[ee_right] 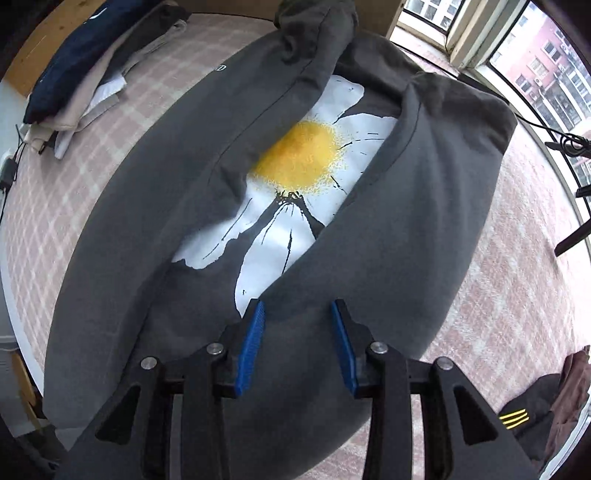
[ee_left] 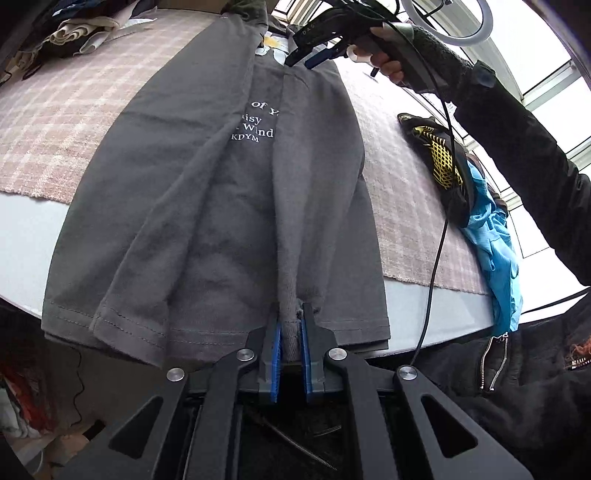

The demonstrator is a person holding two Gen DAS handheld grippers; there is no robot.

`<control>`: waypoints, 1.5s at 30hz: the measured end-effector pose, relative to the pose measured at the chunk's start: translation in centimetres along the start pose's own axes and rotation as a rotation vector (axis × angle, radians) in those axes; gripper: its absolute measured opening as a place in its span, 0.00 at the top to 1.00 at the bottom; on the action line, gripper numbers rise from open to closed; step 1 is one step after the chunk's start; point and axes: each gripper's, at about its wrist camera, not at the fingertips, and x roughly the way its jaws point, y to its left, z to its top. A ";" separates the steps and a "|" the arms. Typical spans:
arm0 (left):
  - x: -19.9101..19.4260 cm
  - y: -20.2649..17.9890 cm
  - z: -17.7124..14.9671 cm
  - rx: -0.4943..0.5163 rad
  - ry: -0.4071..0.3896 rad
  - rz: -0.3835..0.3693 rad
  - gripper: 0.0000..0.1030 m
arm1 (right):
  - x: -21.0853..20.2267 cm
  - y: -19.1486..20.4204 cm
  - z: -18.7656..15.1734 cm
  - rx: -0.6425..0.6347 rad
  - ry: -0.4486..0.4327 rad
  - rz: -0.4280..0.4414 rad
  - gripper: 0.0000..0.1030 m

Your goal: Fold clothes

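Observation:
A dark grey T-shirt (ee_left: 207,192) lies lengthwise on a pink checked cloth, both long sides folded in over the middle, white lettering showing between the folds. My left gripper (ee_left: 291,314) is shut on the hem of the right-hand folded flap at the near table edge. At the shirt's far end, my right gripper (ee_left: 299,61) hovers in a person's hand. In the right wrist view the grey T-shirt (ee_right: 388,236) shows its white and yellow daisy print (ee_right: 303,155) between the folded sides. My right gripper (ee_right: 298,314) is open just above the fabric, holding nothing.
A black garment with yellow pattern (ee_left: 439,162) and a blue garment (ee_left: 495,251) lie at the table's right edge. Folded clothes (ee_right: 74,77) are stacked at the far left. A ring light (ee_left: 450,22) stands behind. Dark clothes (ee_right: 535,406) sit at the right corner. A cable (ee_left: 436,251) hangs down.

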 end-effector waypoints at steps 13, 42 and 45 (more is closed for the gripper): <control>0.2 0.5 0.2 0.001 0.051 0.102 0.84 | -1.5 -2.7 0.0 0.110 -0.013 0.190 0.91; 1.1 -1.7 2.9 0.572 0.243 0.084 0.78 | -5.5 10.7 -38.3 0.421 -0.184 0.266 0.80; 0.8 -1.5 2.9 0.574 0.237 0.074 0.85 | -5.3 10.9 -37.9 0.419 -0.204 0.265 0.80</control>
